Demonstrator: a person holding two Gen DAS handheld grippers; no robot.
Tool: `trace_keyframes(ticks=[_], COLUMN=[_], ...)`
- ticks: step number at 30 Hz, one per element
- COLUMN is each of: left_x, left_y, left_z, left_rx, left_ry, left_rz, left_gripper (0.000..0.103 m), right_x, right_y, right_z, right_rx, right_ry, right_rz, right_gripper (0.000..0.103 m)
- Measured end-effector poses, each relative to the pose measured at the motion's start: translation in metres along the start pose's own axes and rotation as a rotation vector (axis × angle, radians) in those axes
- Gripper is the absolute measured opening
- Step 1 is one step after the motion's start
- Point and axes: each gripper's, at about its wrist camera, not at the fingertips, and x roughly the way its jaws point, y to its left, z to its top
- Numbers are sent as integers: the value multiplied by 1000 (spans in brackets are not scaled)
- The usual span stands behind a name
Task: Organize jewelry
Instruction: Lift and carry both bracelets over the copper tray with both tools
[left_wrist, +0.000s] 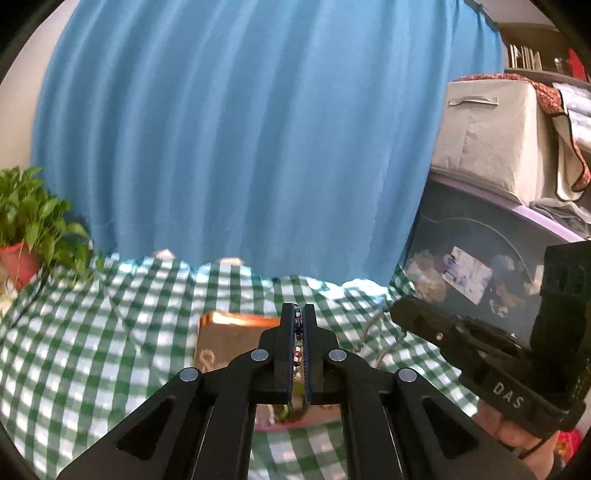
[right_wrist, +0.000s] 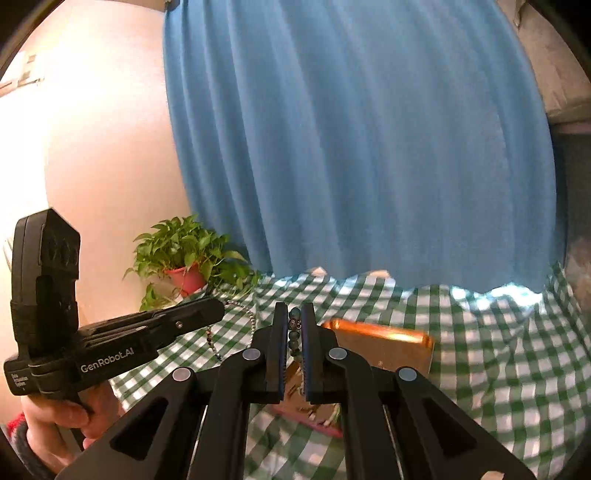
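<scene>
Above a worktop (right_wrist: 498, 350) draped in green checked cloth, an open copper-rimmed jewelry box (right_wrist: 384, 345) waits below both tools, seemingly the destination. The left gripper (left_wrist: 299, 314) and right gripper (right_wrist: 294, 314) are raised side by side, jaws clenched on a beaded strand (right_wrist: 294, 332), apparently to keep it untangled; its beads run lengthwise along the jaws, a loop (right_wrist: 236, 321) sagging from the left gripper toward the cloth

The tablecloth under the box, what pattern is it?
Green and white checks on the tablecloth, clearest in the right wrist view.
</scene>
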Motion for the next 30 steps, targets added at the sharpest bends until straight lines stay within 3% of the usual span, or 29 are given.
trace_keyframes(ticks=[5,12,17,25,30], left_x=[38,97,116,145,137], left_y=[11,28,36,49,43], left_z=[2,-29,-41,-66,-64], left_rx=[-32,-67,-68,-59,-46], left_ry=[-1,111,148,235,217], left_rz=[-3,-6,6,46,50], left_gripper=[4,4,4,4,4], right_x=[24,69,97,115,127], right_y=[-25,-67,-88,-103,-102], right_z=[-6,-29,-47,-66,-72], right_rx=[-11,48,72,74,74], right_ry=[12,107,162,166,193], right_rz=[-19,-43,-57,-106,-106], right_gripper=[6,6,6,6,6])
